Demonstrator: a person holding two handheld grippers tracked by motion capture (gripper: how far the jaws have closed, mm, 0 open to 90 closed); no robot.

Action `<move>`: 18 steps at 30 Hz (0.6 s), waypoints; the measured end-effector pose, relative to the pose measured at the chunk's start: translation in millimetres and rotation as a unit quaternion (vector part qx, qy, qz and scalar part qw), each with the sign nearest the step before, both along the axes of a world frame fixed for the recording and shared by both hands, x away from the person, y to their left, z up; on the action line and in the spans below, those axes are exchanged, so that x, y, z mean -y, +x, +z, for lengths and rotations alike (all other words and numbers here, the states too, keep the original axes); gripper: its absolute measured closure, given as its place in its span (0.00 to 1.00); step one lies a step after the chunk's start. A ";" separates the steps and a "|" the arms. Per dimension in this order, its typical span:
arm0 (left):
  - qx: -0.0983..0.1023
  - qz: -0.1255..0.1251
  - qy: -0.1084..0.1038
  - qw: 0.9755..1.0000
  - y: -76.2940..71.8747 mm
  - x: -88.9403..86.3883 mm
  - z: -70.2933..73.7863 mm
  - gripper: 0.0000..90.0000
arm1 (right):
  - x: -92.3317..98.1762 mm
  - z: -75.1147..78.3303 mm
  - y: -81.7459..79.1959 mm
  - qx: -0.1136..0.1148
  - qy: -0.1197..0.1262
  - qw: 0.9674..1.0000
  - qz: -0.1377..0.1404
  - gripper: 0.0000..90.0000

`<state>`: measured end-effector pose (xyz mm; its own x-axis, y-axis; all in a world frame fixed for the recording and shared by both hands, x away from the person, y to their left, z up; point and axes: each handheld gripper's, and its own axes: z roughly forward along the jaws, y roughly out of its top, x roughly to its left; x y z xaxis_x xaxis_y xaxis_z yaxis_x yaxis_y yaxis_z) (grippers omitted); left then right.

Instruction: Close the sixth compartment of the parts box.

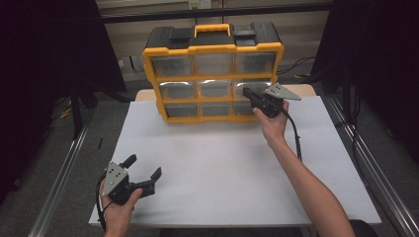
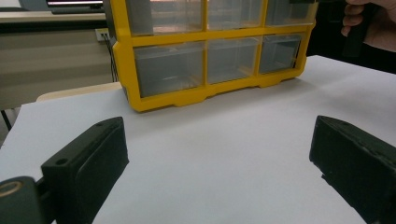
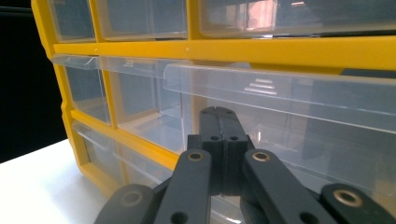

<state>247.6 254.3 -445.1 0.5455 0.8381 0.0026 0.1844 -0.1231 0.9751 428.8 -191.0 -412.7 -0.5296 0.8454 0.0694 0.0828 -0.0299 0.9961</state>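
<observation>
Yellow-framed organizer [image 1: 213, 49] — clear drawers [image 2: 169, 67], black top — on white table [image 1: 222, 168]; black grippers.

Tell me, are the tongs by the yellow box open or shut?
Shut. The right tongs have both black jaws pressed flat together, right at a clear drawer of the yellow box.

Glossy yellow plastic organizer [image 1: 213, 74] (clear, shiny drawers [image 3: 280, 93]) on matt white tabletop [image 1: 222, 168].

We've got our left gripper [image 1: 145, 173] low and near us, jaws spread wide, left hand [image 1: 117, 205] wrapped round its body. Our right arm [image 1: 309, 182] is stretched way forward, right hand [image 1: 273, 123] holding the right gripper [image 1: 247, 92] up, its jaws pressed together.
</observation>
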 end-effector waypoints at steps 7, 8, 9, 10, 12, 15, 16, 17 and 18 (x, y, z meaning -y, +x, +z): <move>0.000 -0.001 -0.002 1.000 -0.1 -0.4 0.1 0.05 | -0.2 -0.1 2.4 -0.001 0.001 1.000 -0.003 1.00; 0.000 -0.001 0.001 1.000 -0.1 -0.7 0.2 0.05 | -0.2 0.0 2.6 -0.001 0.000 1.000 -0.005 1.00; 0.000 -0.001 -0.002 1.000 -0.1 -0.3 0.1 0.05 | 0.0 0.0 3.1 0.000 0.000 1.000 -0.003 1.00; 0.000 -0.001 -0.002 1.000 -0.1 -0.4 0.1 0.05 | 0.3 0.1 3.5 0.000 0.000 1.000 -0.003 1.00; 0.000 -0.001 -0.001 1.000 -0.1 -0.6 0.2 0.05 | 0.2 0.4 4.2 0.000 -0.002 1.000 -0.004 1.00; 0.000 -0.001 -0.001 1.000 0.1 -0.9 0.1 0.05 | 0.4 0.4 4.5 -0.001 -0.006 1.000 -0.005 1.00; -0.001 -0.001 -0.001 1.000 0.1 -0.9 0.1 0.05 | 0.4 0.7 4.7 -0.002 -0.004 1.000 -0.006 1.00; -0.001 -0.001 -0.002 1.000 0.1 -0.8 0.0 0.05 | 0.3 0.6 5.2 -0.002 -0.003 1.000 -0.007 1.00; 0.000 -0.001 -0.002 1.000 0.0 -0.9 0.2 0.05 | 0.2 0.5 5.4 -0.003 -0.002 1.000 -0.007 1.00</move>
<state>247.6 255.2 -445.0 0.5472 0.8370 -0.0003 0.1848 -0.1205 0.9754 434.3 -191.2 -412.2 -0.5174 0.8530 0.0685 0.0875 -0.0269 0.9958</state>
